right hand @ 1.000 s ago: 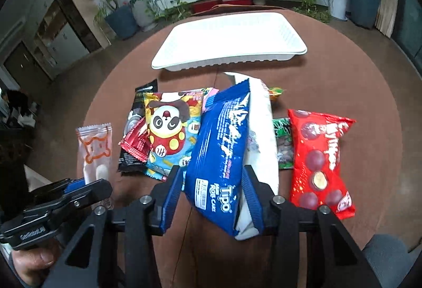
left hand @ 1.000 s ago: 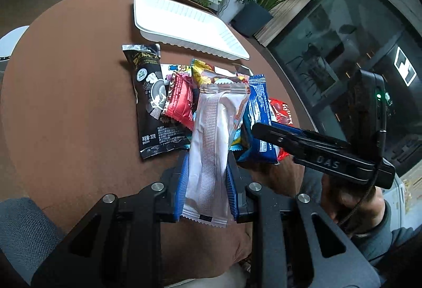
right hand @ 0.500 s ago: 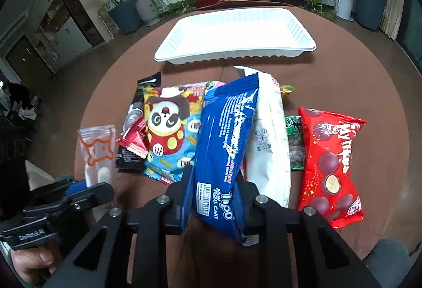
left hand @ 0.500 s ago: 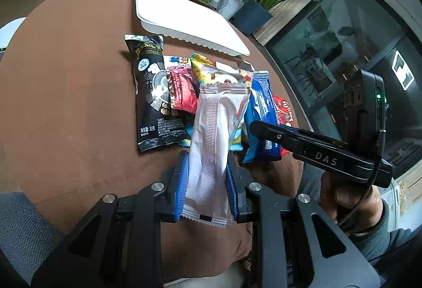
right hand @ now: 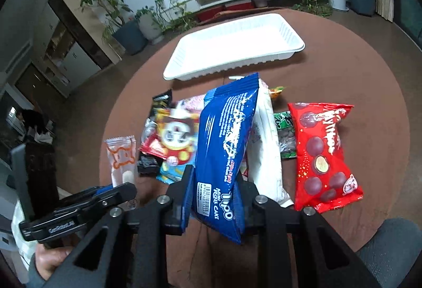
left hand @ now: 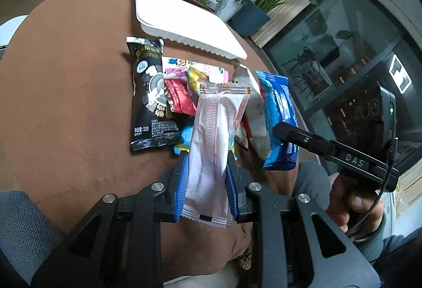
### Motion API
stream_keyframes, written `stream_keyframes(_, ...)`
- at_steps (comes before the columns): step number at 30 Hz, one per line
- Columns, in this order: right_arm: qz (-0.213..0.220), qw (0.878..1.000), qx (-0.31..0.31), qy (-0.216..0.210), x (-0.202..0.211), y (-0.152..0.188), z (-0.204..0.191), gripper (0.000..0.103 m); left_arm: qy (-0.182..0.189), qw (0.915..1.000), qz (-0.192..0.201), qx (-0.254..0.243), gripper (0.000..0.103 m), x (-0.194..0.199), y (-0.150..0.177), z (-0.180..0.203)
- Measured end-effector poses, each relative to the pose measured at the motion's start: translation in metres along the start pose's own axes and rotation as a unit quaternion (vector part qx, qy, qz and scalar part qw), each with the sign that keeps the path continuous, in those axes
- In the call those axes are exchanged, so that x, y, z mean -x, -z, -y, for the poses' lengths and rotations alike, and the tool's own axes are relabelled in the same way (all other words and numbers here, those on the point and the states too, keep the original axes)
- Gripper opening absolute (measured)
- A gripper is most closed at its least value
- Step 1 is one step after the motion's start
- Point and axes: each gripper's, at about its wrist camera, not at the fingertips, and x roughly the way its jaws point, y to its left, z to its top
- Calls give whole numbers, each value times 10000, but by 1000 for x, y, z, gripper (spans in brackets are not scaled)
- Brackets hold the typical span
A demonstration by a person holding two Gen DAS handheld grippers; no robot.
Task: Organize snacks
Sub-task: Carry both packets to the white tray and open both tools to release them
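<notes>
While both grippers are loaded at once, the risk is mostly collision and slip. Left gripper [left hand: 207, 182]: jaws closed on the white wafer pack [left hand: 213, 145], pinched near its lower end, the long upper part standing free above the pile. Right gripper [right hand: 215, 193]: jaws closed on the blue Tipo pack [right hand: 225, 145], also gripped low, most of its length cantilevered forward and tilted.

White tray [right hand: 237, 48] sits at the far edge of the table [left hand: 66, 103], nothing in it that I can see. Remaining snacks lie in a loose overlapping row between tray and near edge: black pack [left hand: 149, 95] at the left end, panda pack [right hand: 174, 140], a white bag [right hand: 266, 143] just beside the blue pack, green pack [right hand: 286, 135], red chocolate bag [right hand: 324, 153] at the right end.

Hazards, as I judge them:
- The two grippers are close side by side; carrying both to the tray together could knock the packs or the tools against each other.
- Slick film, held at one end only: a quick swing may let either pack droop, twist or slide out.
- The blue pack's free end may drag the white bag or panda pack if carried low.
- The tray looks light; a pack pushed in against its near rim could shove it toward the far edge.
</notes>
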Motion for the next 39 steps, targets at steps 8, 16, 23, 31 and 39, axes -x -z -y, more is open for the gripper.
stream_keyframes(8,165,9993,-175,-281,18,-10,15,29,123,9996,210,174,24,16,-16,-11)
stream_keyframes(16,487,9970,-601,-54,38,-45,67,28,141,9986,480,180,24,31,-65,-27)
stream_keyframes(23,991,9874,-1071,605,61,-110,133,28,-94,9979,640,-104,24,31,-149,-34)
stream_keyframes(31,1052,9927,-245,529,20,-211,96,28,-447,9966,481,-491,24,-6,-251,-22)
stream_keyframes(39,133,9985,399,348,-90,-262,61,28,-741,9958,-129,-517,24,-88,-297,-20)
